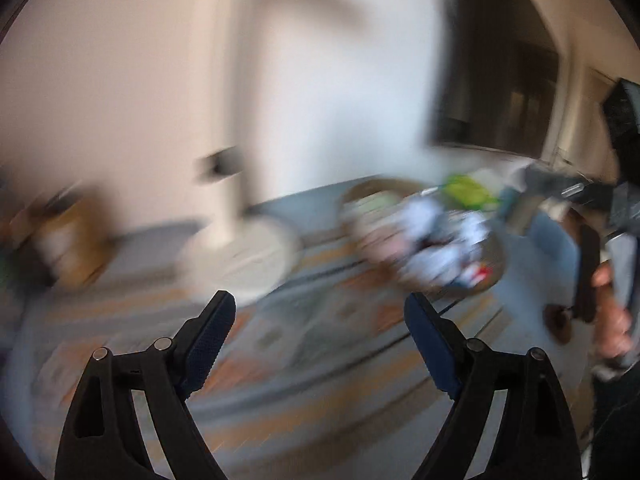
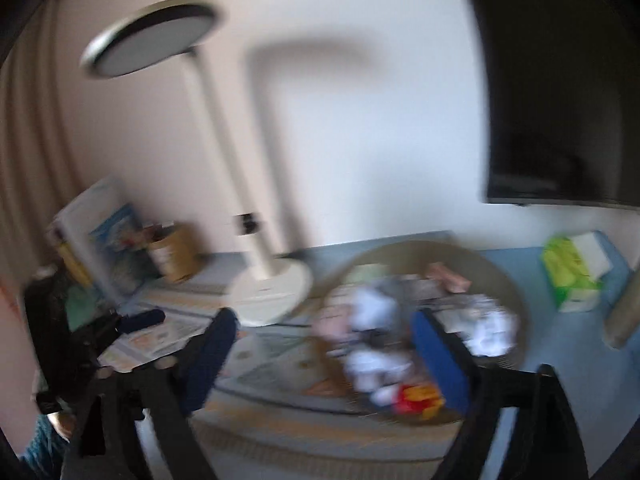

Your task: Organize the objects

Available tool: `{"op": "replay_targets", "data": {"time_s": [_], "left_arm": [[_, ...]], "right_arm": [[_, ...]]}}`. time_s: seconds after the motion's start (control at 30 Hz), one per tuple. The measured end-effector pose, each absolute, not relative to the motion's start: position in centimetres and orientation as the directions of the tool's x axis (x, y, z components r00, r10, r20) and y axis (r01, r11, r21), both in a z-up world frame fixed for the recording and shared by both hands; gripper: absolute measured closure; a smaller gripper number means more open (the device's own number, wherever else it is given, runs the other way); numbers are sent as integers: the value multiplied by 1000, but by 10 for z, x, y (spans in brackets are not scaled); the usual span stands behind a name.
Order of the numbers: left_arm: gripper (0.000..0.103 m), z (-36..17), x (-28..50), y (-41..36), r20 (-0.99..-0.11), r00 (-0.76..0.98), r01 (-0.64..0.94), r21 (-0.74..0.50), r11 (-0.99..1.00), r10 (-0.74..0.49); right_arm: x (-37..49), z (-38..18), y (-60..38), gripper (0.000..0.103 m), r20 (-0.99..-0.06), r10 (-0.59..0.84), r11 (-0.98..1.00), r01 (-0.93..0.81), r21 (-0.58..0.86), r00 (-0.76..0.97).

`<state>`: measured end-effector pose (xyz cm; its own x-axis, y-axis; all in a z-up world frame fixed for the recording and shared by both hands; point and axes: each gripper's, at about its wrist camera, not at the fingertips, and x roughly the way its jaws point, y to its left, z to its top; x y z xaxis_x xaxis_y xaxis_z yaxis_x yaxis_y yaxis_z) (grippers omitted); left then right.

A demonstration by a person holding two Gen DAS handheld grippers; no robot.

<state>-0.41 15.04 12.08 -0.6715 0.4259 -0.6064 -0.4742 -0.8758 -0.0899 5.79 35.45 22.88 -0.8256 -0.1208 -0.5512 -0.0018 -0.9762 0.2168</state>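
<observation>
Both tools are wide open and holding nothing, so this looks like an approach, not a carry. The right tool (image 2: pixel 320 344) points at the round basket (image 2: pixel 516 292) just ahead, its right finger overlapping the rim in view. It's heaped with blurry packets, hard to name. The left tool (image 1: pixel 320 316) hangs farther back over the patterned mat (image 1: pixel 304 364), basket ahead to its right. A white lamp (image 2: pixel 272 284) stands beside the basket on the surface.

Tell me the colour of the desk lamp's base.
Cream white; the lamp base shows best in the right wrist view, though blurred.
</observation>
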Motion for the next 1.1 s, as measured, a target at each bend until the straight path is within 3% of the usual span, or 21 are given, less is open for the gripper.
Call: {"op": "replay_targets", "data": {"time_s": [0.07,0.13,0.3,0.4,0.6,0.8,0.87,1.1], "left_arm": [[1,106,3,111,-629,-707,-380,-48,-924,324],[1,84,11,67,-655,-722,-269,-34,-963,224],[1,30,9,-7,-765,-636,-20,-112,-993,99],[1,17,12,-15,-780,-613,-33,-134,-990,126],[1,11,5,0,-789,-592,-85,-143,-986,166],[1,2,-8,8,-825,-556,-57,-85,-995,102],[0,-1,-8,13,-831,-556,-50,-1,-999,29],[0,-2,-6,14,-825,-565,-37,3,-999,19]], "right_arm": [[57,215,326,0,-561,-216,-954,49,297,-799],[45,183,289,0,-617,-319,-930,113,350,-719],[20,104,217,0,-745,-169,-983,53,177,-646],[9,72,206,0,-778,-49,-997,-17,76,-626],[5,61,219,0,-779,1,-995,-79,62,-628],[1,57,230,0,-797,-2,-987,-128,99,-604],[4,57,236,0,-794,6,-981,-156,112,-608],[5,56,233,0,-801,37,-981,-173,84,-597]]}}
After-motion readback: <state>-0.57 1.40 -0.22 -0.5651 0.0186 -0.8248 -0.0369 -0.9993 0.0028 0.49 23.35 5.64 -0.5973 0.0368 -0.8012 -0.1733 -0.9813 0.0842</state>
